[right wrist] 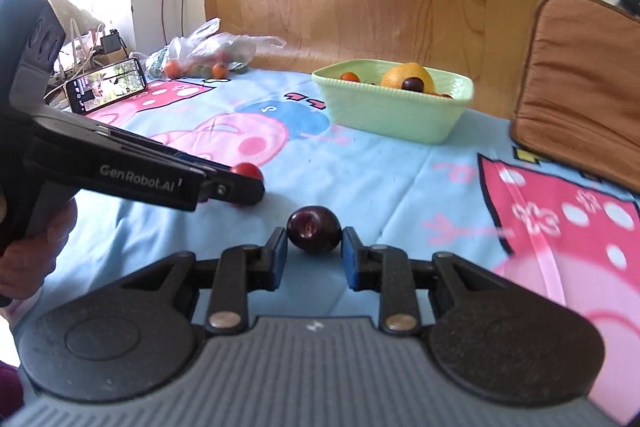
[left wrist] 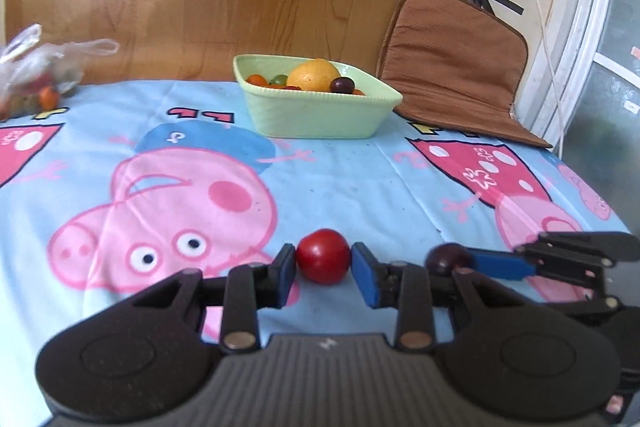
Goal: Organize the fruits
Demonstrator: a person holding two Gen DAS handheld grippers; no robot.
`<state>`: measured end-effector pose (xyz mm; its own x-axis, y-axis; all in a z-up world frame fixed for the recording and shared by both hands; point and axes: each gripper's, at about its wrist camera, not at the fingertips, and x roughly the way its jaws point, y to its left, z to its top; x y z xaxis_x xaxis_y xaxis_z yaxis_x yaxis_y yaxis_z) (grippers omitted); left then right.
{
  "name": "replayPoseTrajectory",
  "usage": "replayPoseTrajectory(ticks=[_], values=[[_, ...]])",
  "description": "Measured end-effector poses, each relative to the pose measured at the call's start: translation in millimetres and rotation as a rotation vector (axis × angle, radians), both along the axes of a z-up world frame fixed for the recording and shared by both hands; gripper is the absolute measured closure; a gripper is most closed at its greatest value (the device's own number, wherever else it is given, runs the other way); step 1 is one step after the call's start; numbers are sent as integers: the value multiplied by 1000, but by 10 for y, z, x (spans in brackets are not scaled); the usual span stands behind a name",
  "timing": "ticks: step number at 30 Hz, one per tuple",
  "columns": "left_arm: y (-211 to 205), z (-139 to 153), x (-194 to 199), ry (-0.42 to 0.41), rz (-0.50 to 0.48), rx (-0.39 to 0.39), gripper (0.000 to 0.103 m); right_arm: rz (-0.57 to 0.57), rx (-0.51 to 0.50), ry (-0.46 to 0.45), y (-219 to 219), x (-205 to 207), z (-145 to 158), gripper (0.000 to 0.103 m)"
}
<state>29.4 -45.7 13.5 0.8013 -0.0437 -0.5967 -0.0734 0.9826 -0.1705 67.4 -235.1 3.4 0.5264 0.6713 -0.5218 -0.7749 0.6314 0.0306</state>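
Note:
My left gripper (left wrist: 323, 269) is shut on a red plum (left wrist: 323, 256), its blue pads touching both sides, low over the Peppa Pig cloth. My right gripper (right wrist: 314, 251) is shut on a dark purple plum (right wrist: 314, 230), which also shows in the left wrist view (left wrist: 447, 259). The left gripper (right wrist: 240, 189) with the red plum (right wrist: 247, 171) shows at the left of the right wrist view. A pale green bowl (left wrist: 316, 115) at the back holds an orange (left wrist: 313, 75), a dark plum (left wrist: 343, 85) and small fruits. The bowl also shows in the right wrist view (right wrist: 392, 111).
A clear plastic bag (left wrist: 36, 75) with more fruit lies at the back left, also in the right wrist view (right wrist: 208, 53). A phone (right wrist: 106, 85) leans at the far left. A brown cushion (left wrist: 456, 67) stands at the back right. A wooden board backs the table.

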Motion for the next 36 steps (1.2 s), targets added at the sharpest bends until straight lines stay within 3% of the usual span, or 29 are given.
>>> replayPoseTrajectory(ticks=[8, 10, 15, 22, 36], values=[[-109, -58, -40, -25, 49, 94, 67, -40, -38, -61, 61, -112, -47, 69], [-114, -62, -47, -30, 52, 99, 67, -47, -44, -65, 55, -107, -54, 47], [-133, -77, -58, -36, 55, 110, 64, -52, -47, -52, 21, -103, -73, 31], [-130, -86, -61, -40, 51, 112, 58, -54, -43, -36, 9, -109, -77, 25], [-112, -87, -64, -38, 68, 117, 46, -54, -43, -36, 6, -121, -77, 22]])
